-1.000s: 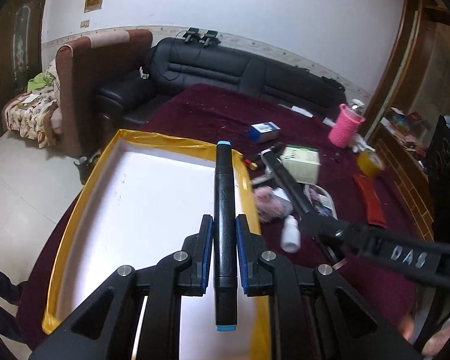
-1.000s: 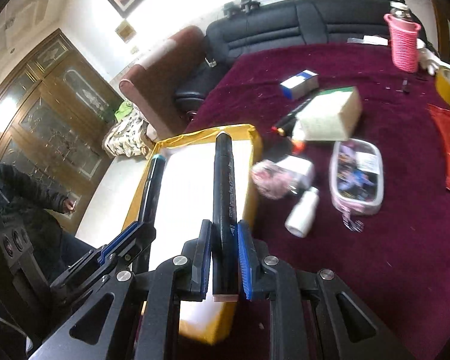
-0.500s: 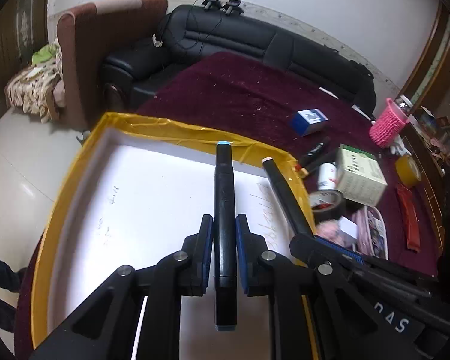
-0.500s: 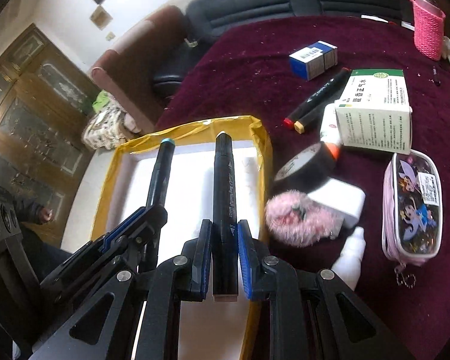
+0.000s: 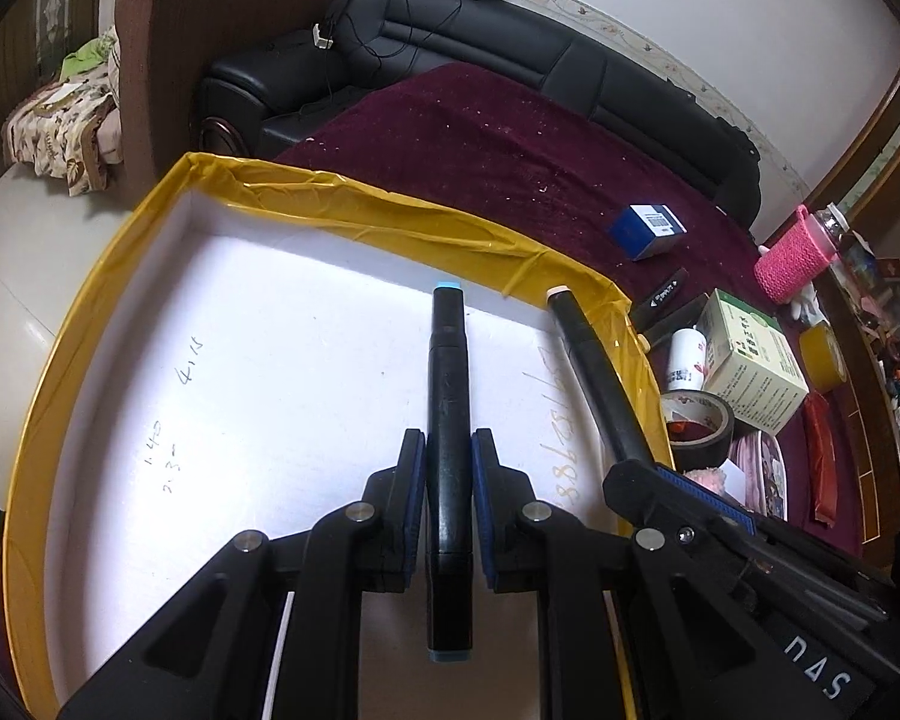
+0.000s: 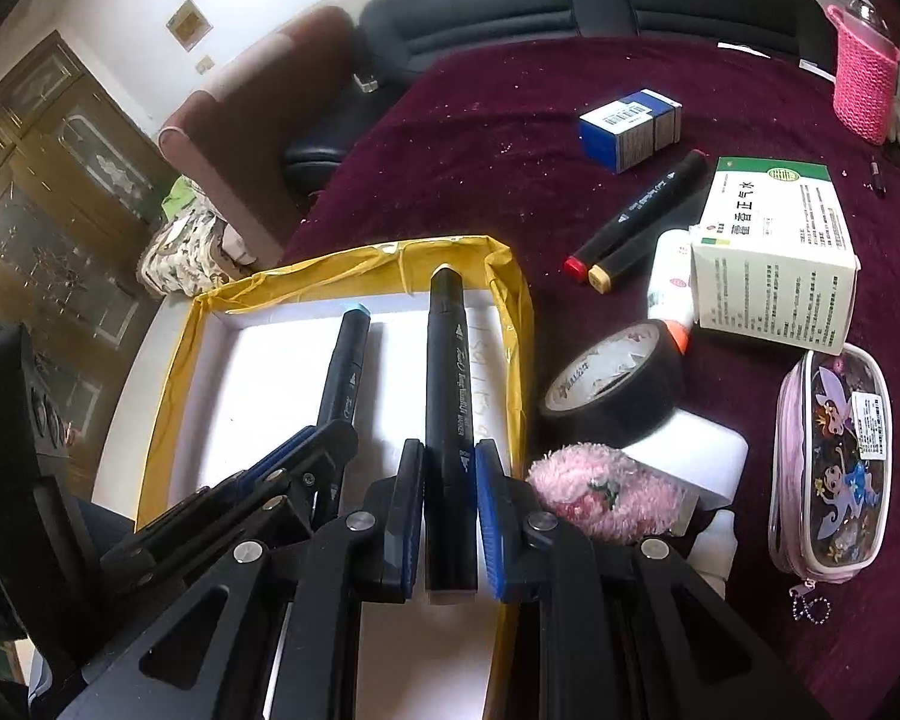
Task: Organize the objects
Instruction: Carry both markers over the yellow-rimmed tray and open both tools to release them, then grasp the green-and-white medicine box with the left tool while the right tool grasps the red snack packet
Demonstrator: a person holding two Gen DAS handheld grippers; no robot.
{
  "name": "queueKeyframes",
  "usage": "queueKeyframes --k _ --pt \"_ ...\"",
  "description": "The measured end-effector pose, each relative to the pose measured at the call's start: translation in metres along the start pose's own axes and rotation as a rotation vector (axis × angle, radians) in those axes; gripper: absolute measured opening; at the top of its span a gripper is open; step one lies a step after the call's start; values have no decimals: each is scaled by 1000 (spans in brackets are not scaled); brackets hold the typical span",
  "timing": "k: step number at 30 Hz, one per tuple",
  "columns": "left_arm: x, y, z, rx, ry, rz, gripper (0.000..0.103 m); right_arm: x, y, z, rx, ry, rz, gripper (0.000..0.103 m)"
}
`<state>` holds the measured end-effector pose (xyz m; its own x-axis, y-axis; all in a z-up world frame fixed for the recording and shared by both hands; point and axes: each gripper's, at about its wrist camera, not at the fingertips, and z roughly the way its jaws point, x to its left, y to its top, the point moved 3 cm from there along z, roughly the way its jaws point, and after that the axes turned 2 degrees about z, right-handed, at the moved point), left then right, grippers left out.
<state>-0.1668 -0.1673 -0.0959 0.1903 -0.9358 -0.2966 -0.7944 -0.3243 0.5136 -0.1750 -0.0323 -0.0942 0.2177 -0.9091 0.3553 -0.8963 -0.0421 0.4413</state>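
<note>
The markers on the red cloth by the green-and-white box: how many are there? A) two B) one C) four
A: two markers lie side by side on the cloth, one red-tipped, one yellow-tipped, next to the box.

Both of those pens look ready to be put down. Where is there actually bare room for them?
The yellow-edged box has the most room: its white floor is bare left of the blue-tipped marker. Free burgundy cloth lies between the sofa and the blue carton. It is crowded right of the box, around the tape roll, green-white carton and pencil case.
</note>
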Motion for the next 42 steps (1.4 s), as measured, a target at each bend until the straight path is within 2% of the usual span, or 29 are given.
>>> queueKeyframes --k 4,6,9,13,17,18,19,21,22,29,34,37,42 --pt "3 1 0 3 -8 -14 19 0 0 0 1 -2 3 20" --pt "5 2 0 -2 -6 -21 31 -1 1 0 5 0 7 20" --pt "7 3 -1 -2 1 -31 43 -2 3 0 0 -4 7 20" --pt "9 2 -7 -14 -11 -46 48 -4 4 -2 -3 10 21 23" --pt "5 0 -22 -51 -25 -51 58 -6 3 -18 -35 30 25 25" --pt "3 0 -26 -60 -27 -50 58 -7 3 -24 -49 20 24 30" --pt "0 -2 -30 -70 -31 -47 59 -10 3 -30 -67 7 23 40" --pt "-7 -5 -37 -83 -40 -39 67 -17 1 -42 -99 -4 23 54" --pt "-9 -6 -40 -89 -44 -35 68 -22 0 -47 -111 -7 28 57" --pt "-50 -28 -63 -104 -87 44 74 -75 -14 -88 -151 -33 78 60" --pt "-87 -46 -75 -113 -126 131 80 -135 -31 -125 -197 -104 113 66" --pt "-115 -57 -70 -97 -145 192 81 -181 -45 -146 -214 -145 166 70" --pt "-158 -72 -48 -44 -145 250 81 -244 -71 -168 -216 -174 255 72"
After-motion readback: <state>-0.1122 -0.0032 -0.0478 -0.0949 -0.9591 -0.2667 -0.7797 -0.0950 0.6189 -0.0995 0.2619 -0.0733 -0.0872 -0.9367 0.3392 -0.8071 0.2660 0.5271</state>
